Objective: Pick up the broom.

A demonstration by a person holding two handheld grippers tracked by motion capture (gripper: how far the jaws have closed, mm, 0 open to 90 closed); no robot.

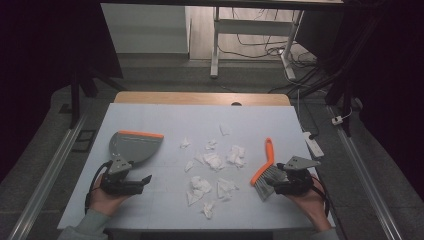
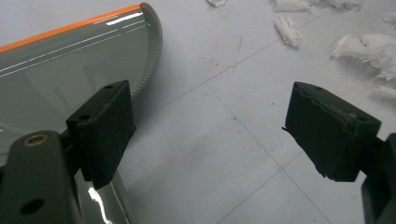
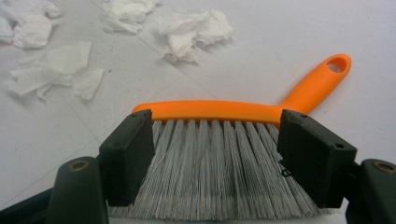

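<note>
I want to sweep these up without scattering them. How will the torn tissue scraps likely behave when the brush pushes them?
The tissue scraps look thin and crumpled, so they are probably very light and floppy, likely to tumble or flutter instead of sliding neatly. The brush has long, soft-looking bristles, so small pieces may snag in them. Lying loosely spread on the smooth table, they will probably scatter under a fast stroke.

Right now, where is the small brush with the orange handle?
In the high view the brush lies on the right side of the table, right of the paper scraps. Its grey bristles sit between the right gripper fingers.
</note>
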